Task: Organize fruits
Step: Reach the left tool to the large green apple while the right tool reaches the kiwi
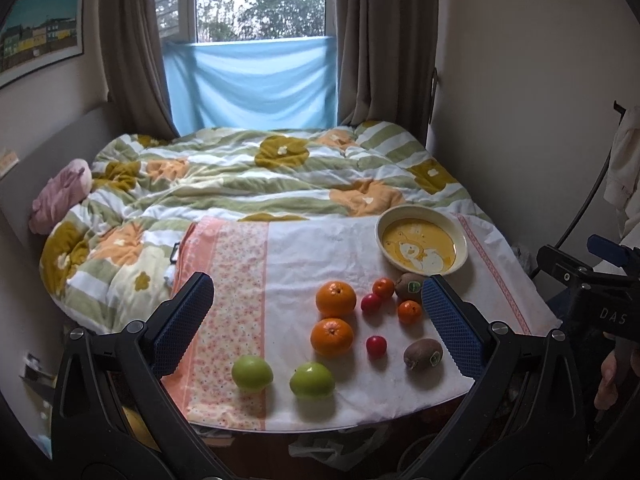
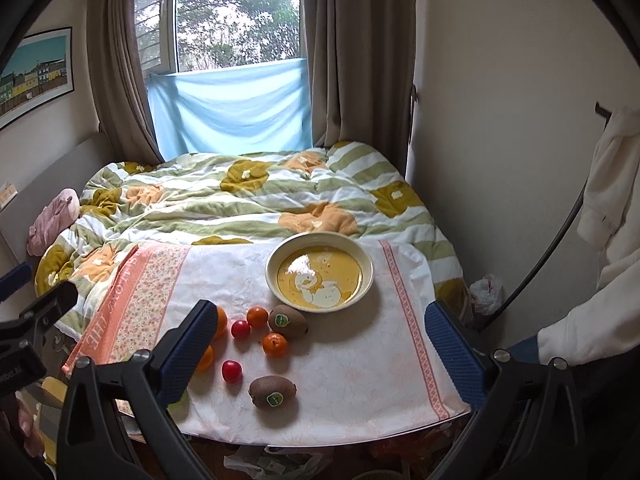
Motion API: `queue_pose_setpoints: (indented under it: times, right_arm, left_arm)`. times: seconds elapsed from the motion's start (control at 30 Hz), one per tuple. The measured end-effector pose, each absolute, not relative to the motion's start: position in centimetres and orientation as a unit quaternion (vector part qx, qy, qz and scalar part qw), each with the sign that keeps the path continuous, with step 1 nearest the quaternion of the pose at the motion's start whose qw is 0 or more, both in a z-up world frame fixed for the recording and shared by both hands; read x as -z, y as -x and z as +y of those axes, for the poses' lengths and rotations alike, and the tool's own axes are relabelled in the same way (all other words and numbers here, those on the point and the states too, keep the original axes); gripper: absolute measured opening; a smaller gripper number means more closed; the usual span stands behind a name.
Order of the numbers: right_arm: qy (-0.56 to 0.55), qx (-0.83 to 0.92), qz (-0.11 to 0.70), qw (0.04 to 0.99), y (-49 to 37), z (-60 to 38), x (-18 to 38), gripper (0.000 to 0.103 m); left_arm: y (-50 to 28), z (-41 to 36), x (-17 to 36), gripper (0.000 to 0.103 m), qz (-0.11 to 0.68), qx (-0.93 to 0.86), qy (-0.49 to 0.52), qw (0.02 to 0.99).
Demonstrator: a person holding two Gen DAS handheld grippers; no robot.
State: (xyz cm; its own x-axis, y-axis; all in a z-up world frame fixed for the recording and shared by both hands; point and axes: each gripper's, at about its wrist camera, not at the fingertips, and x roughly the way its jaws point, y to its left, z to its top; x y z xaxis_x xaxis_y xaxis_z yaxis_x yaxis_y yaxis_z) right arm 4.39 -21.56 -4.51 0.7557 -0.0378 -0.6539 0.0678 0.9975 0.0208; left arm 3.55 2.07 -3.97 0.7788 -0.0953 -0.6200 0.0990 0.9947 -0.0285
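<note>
Seen from the left wrist, the left gripper (image 1: 316, 312) hangs above the near edge of the cloth-covered table (image 1: 304, 248) with its jaws spread wide and nothing between them. The fruit lies loose on the cloth just ahead and below: two green apples (image 1: 253, 372) nearest, two large oranges (image 1: 335, 298) beyond them, two small red fruits (image 1: 376, 346), two little tangerines (image 1: 409, 311) and two kiwis, the near kiwi (image 1: 423, 354) lying close by the right-hand finger. The yellow bowl (image 1: 460, 240) stands empty at the far right of the cloth, well apart from the apples. The right wrist view has the right gripper (image 2: 320, 344) equally wide open and empty, and here the bowl (image 2: 368, 264) sits almost dead ahead, with the far kiwi (image 2: 287, 322) just beside its near rim. The near kiwi (image 2: 273, 393) lies between the fingers, its long axis running across the view, so I'd judge the right hand better placed for the kiwis and the bowl, and the left for the apples. This view hides most of what the other shows: the left finger covers the oranges almost wholly, and the apples barely show; it does give the bowl's rim in full.
</note>
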Motion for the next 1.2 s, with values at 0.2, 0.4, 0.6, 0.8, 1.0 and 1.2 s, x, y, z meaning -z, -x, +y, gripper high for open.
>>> queue_pose_setpoints:
  times: [0.2,0.4,0.6,0.8,1.0,1.2]
  right_arm:
    - [-0.021,-0.014,0.392,0.92,-6.0,-22.1,9.2,0.103]
    - [-0.016,-0.053,0.433,0.899,-7.6,-21.6,14.1,0.103]
    - [-0.035,-0.089,0.466,0.88,-8.4,-21.1,18.1,0.103]
    - [-0.044,-0.112,0.497,0.86,-9.2,-20.4,21.3,0.103]
    - [-0.05,-0.129,0.513,0.847,-9.3,-19.7,23.0,0.103]
    - [-0.059,-0.137,0.526,0.838,-9.4,-19.1,24.2,0.103]
  left_arm:
    - [-3.3,1.7,9.8,0.103,0.369,0.024,0.014,0.929]
    - [-3.5,0.9,16.0,0.103,0.418,0.0,0.028,0.908]
    - [-4.1,0.4,20.1,0.103,0.434,-0.017,0.022,0.9]
    - [-5.1,0.8,22.1,0.103,0.441,-0.034,0.015,0.897]
    - [-5.8,0.6,23.7,0.096,0.457,-0.024,0.005,0.889]
    - [-6.2,0.4,24.7,0.083,0.472,-0.021,0.007,0.881]
